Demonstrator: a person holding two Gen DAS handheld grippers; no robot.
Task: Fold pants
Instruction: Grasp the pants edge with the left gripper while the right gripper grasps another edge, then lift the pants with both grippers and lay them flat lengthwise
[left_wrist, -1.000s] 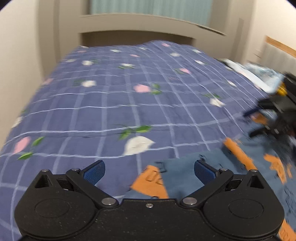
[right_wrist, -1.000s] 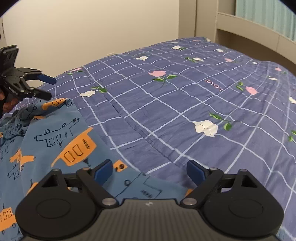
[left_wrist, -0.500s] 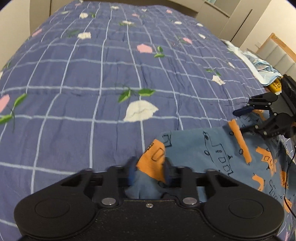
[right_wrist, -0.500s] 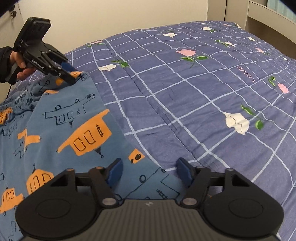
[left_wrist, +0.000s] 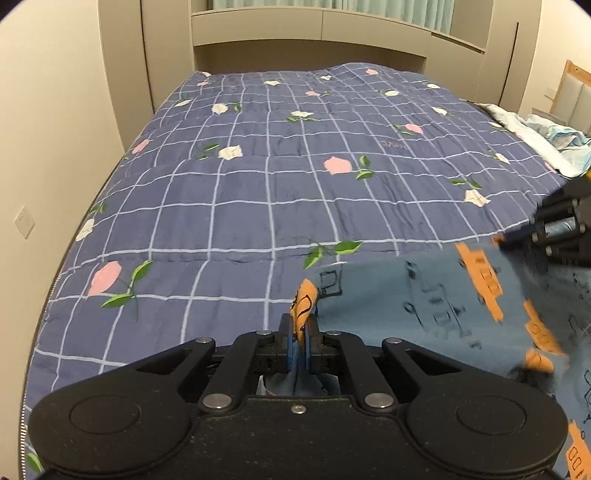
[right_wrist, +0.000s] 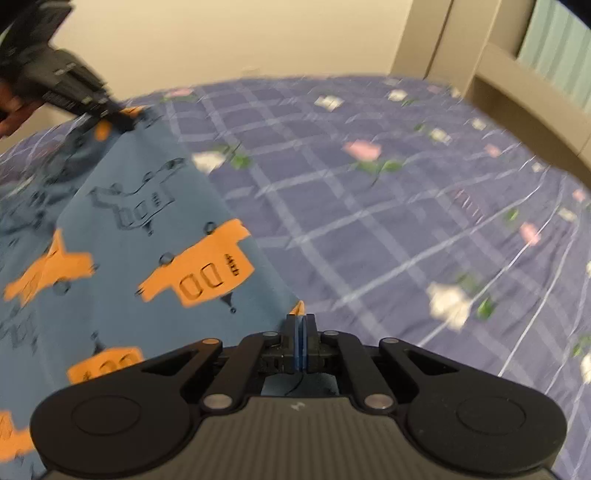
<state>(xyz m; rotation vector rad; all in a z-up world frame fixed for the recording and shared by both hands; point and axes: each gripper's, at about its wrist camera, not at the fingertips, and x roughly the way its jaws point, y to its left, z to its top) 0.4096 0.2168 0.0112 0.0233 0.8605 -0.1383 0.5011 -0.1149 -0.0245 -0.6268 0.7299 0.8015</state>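
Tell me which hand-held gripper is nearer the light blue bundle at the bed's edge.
Right. The right hand-held gripper sits just below the light blue bundle; the left hand-held gripper is farther across the pants.

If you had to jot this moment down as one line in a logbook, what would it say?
stage: edge lift | left gripper: shut on pants | right gripper: shut on pants | pants: edge held taut over bedspread | fold: not yet made

The left gripper (left_wrist: 299, 345) is matte black speckled plastic, with two round side housings, angled linkage arms on silver pivot screws and blue pads (left_wrist: 291, 350). The right gripper (right_wrist: 300, 343) matches it, but its rear plate is ribbed grey with a small white mark. Bare skin shows at the hand (right_wrist: 9, 110)
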